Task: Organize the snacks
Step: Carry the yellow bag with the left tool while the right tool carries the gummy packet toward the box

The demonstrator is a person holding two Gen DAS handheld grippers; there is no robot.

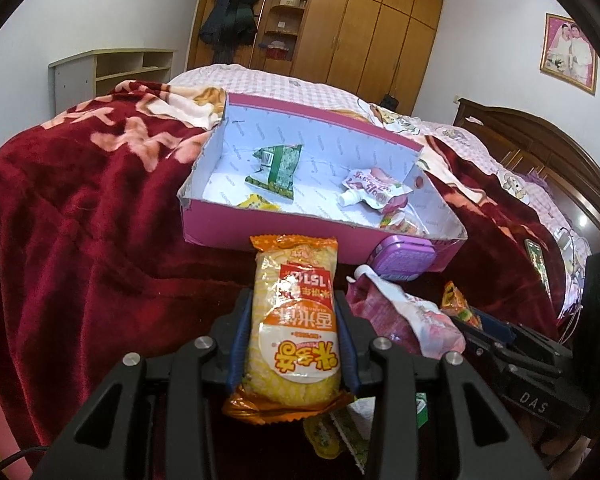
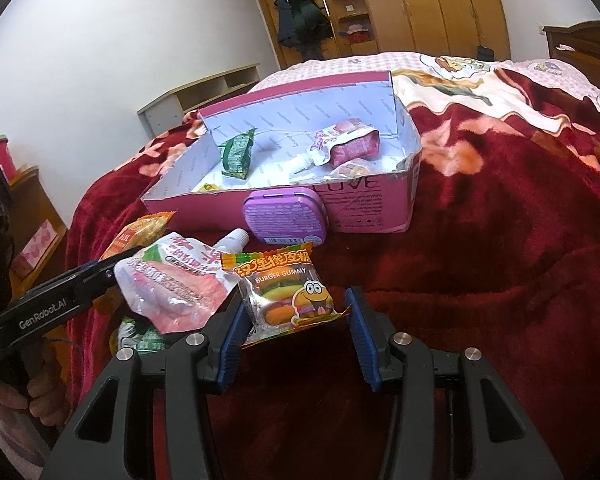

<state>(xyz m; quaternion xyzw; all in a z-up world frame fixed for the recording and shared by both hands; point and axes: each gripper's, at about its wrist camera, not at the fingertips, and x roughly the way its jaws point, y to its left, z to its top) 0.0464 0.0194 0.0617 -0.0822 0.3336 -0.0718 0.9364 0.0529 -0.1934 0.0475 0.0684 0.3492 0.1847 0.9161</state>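
Rice cracker (image 1: 294,320), a long crinkly yellow-and-orange foil pack, runs lengthwise between the jaws of the left gripper (image 1: 294,312), whose ribbed blue pads (image 1: 240,344) press its two sides, so the jaws are clamped on it; its orange crimped end sticks out past the fingertips toward the box (image 1: 228,236). That box, pink glossy card outside and pale printed card inside, is open-topped, lies ahead of both grippers on the plush red blanket (image 1: 80,220), and holds a green packet (image 1: 280,168), a soft pink spouted pouch (image 1: 374,192) and smaller wrappers. Right of the left jaws a second pink pouch (image 1: 404,316), crumpled film with a white spout, lies on the blanket, and beyond it a rounded purple tin (image 1: 400,258) leans against the box's near wall. Farther right, the gummy pack (image 2: 286,288), a shiny clear-and-orange square sachet with a cartoon burger, sits between the jaws of the right gripper (image 2: 296,316): its left edge lies against the left pad, its right crimped corner reaches the tip of the right pad (image 2: 360,332), and most of the pack pokes forward beyond the fingertips. Those jaws stand fairly wide apart; whether they actually pinch the sachet I cannot tell. A hand (image 2: 16,400) grips the left gripper's handle at the far left of the right view.
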